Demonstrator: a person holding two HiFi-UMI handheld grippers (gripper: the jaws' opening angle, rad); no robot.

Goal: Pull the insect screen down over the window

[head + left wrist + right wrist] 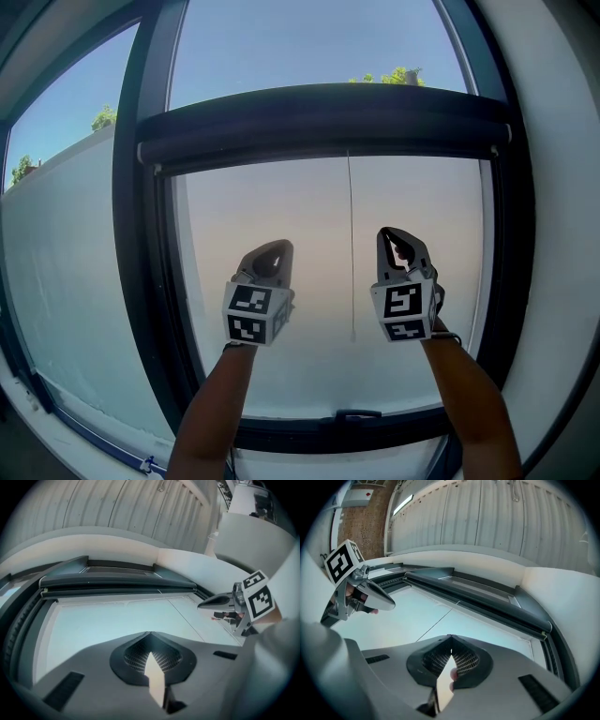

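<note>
The insect screen sits rolled up in a dark cassette [319, 127] across the window, its thin bottom rail [323, 161] tight under the roll. A thin pull cord [351, 244] hangs from the rail's middle down the pane. My left gripper [280, 247] is raised in front of the glass left of the cord, shut and empty. On the other side of the cord my right gripper [390, 232] points up, also shut with nothing in it. Both tips are well below the rail. The cassette [117, 581] and cord [440, 620] also show in the gripper views.
A dark window frame [141, 281] surrounds the pane, with a handle [358, 413] on the bottom bar. A second pane [66, 281] lies to the left. White wall [562, 234] curves along the right side.
</note>
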